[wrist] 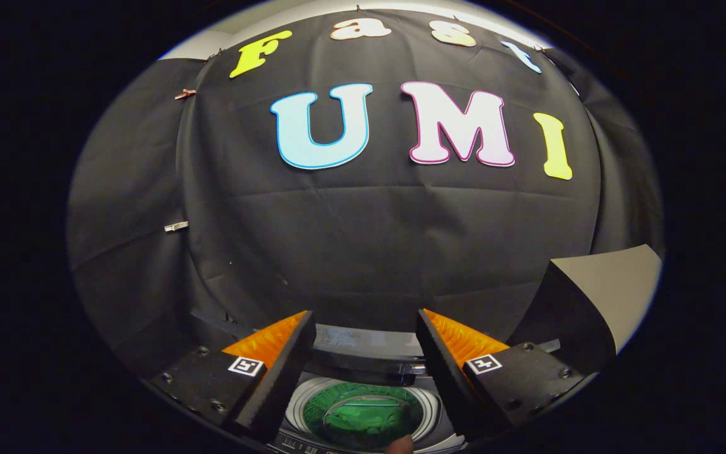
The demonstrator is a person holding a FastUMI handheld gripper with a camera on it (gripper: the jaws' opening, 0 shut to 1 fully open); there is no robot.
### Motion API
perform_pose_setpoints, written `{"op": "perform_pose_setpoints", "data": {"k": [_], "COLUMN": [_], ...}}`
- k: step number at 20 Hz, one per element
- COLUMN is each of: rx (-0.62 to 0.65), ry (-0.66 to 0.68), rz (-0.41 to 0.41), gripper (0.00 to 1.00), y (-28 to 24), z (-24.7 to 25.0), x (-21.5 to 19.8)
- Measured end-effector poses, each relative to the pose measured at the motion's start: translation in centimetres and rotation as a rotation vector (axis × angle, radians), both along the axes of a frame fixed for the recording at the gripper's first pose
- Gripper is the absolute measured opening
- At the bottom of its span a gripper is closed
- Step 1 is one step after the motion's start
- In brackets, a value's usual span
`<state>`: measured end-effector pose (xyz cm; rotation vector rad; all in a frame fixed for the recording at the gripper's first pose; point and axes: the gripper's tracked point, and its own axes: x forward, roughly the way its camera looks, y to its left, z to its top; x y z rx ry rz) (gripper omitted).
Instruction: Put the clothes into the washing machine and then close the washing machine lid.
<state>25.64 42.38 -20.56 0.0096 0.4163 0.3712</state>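
The clothes (363, 413) lie in the washer's (363, 435) drum, a green heap seen through the round opening, ringed by the pale drum rim (303, 403). That opening sits low between my fingers and a little beyond them. Whether a clear lid covers the drum I cannot tell; there is a curved glint over the green, but it is too small to read. A row of small markings runs along the washer's near edge, by the left finger. At that same near edge, just under the opening, a fingertip (399, 446) of a person pokes in.

My gripper (363, 328) hangs above the washer with its fingers spread wide, nothing between them and nothing touched. Past the opening, the washer's far edge shows a dark bar (363, 366) across it. To the right of the right finger stands a grey, angled panel (609, 284), near the washer's right side. Behind everything hangs the black cloth wall (363, 239).
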Motion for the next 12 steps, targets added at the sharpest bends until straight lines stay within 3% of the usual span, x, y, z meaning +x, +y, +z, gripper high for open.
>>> {"op": "perform_pose_setpoints", "data": {"k": [4,7,12], "rx": [0.002,-0.077,-0.047], "ry": [0.023,0.083,0.098], "rz": [0.011,0.04,0.071], "gripper": [1.0,1.0,1.0], "y": [0.1,-0.8,-0.8], "z": [-1.4,-4.8,-7.6], "x": [-1.6,-2.9,-6.0]}}
